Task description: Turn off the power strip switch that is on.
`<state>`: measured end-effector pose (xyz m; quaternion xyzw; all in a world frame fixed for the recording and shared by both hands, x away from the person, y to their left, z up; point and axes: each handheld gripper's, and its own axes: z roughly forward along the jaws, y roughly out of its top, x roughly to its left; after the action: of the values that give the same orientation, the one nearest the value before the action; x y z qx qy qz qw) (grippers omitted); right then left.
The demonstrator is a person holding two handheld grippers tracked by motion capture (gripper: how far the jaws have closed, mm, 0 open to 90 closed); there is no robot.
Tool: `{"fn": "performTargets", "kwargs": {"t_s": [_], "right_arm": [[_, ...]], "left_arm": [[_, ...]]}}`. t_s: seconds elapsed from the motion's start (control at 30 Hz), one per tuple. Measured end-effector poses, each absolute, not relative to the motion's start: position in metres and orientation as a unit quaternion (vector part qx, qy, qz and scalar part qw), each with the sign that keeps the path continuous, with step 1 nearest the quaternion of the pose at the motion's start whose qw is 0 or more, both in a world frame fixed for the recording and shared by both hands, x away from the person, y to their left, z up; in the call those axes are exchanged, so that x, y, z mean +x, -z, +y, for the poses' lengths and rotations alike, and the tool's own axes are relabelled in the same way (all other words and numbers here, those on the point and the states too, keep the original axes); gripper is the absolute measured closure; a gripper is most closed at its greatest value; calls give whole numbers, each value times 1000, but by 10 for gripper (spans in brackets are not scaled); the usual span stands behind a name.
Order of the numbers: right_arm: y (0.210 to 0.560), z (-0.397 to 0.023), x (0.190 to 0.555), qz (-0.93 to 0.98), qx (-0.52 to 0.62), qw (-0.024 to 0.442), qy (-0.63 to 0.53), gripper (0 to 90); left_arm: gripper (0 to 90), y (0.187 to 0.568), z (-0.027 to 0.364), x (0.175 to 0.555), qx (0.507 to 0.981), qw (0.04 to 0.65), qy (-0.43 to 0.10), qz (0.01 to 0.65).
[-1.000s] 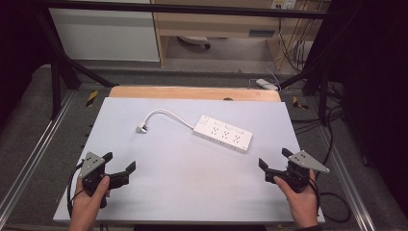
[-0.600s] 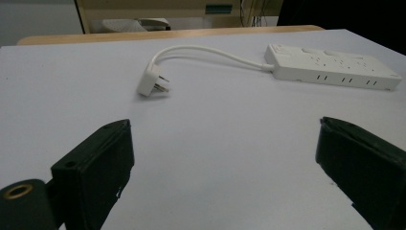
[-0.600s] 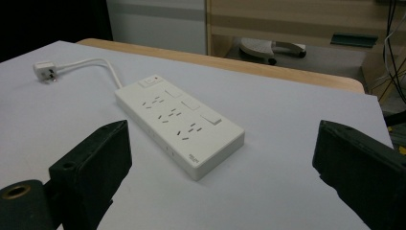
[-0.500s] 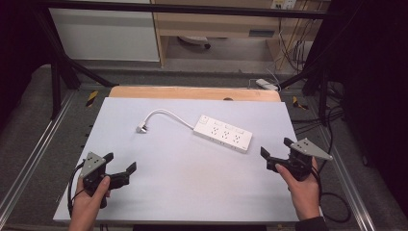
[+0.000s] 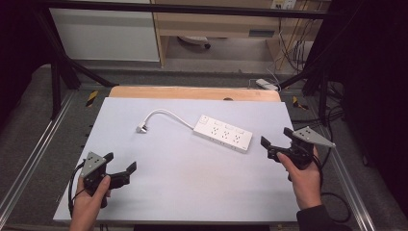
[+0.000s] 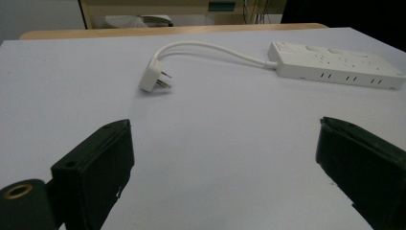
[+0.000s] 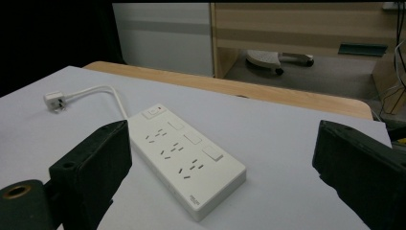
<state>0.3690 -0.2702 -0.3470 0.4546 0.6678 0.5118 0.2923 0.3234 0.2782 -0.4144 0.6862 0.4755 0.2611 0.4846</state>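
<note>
On the pale grey table [image 5: 183, 192], toward its far right, lies a white power strip [image 5: 223, 133], set at a slant with its switch end pointing to the far left. From that end a white cord [image 5: 166, 113] curves leftward to a white plug [image 5: 141, 128], which rests flat on the surface, well apart from both grippers. The right gripper [image 5: 276, 139] is held just beside the near right end of the power strip, not touching it, with its jaws spread wide and nothing between them; in the right gripper view the strip [image 7: 184, 155] lies in the gap ahead of the parted jaws, the red-marked switch [image 7: 154, 111] at its far end. The left gripper [image 5: 120, 163] is held near the table's near left corner, well apart from the strip, its jaws likewise released and empty. In the left gripper view the plug [image 6: 154, 78] lies ahead, with the cord [image 6: 210, 49] running to the strip [image 6: 335, 64] at upper right. A wooden edge [image 5: 192, 92] borders the table's far side.
</note>
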Motion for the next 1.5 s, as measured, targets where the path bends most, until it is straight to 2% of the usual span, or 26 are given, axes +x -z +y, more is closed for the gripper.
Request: {"fn": "performTargets", "kwargs": {"t_s": [0.2,0.37,0.4,0.43,0.47,0.5,0.63,0.67,0.73,0.87,0.93,0.97,1.07,1.17,1.5], "right_arm": [[345,-263,374,674,448,290,-511,85],[341,-261,377,673,442,294,-516,159],[339,-260,379,671,440,297,-518,212],[339,-260,379,671,440,297,-518,212],[337,-259,381,671,437,302,-518,266],[337,-259,381,671,437,302,-518,266],[336,-254,387,675,429,313,-512,407],[336,-254,387,675,429,313,-512,407],[336,-252,393,673,430,315,-513,487],[336,-252,399,672,430,316,-515,551],[336,-252,404,671,430,317,-515,620],[336,-252,404,671,430,317,-515,620],[337,-253,409,672,427,314,-518,724],[338,-253,412,671,426,312,-520,765],[339,-254,418,673,427,312,-518,818]], "left_arm": [[59,414,279,323,686,485,-263,475],[59,415,277,324,689,484,-259,473],[59,415,276,323,691,483,-259,472],[59,415,276,323,691,483,-259,472],[59,415,276,323,691,482,-258,472],[59,415,276,323,692,481,-259,471],[60,415,277,323,693,479,-260,472],[60,416,277,324,692,480,-259,473],[59,416,277,324,692,479,-259,474],[59,416,276,324,695,478,-260,471],[59,416,276,324,695,478,-258,472],[59,416,276,324,695,478,-258,472],[59,416,276,324,696,476,-258,472],[60,416,276,324,695,475,-258,473],[59,417,275,324,698,474,-258,471]]}}
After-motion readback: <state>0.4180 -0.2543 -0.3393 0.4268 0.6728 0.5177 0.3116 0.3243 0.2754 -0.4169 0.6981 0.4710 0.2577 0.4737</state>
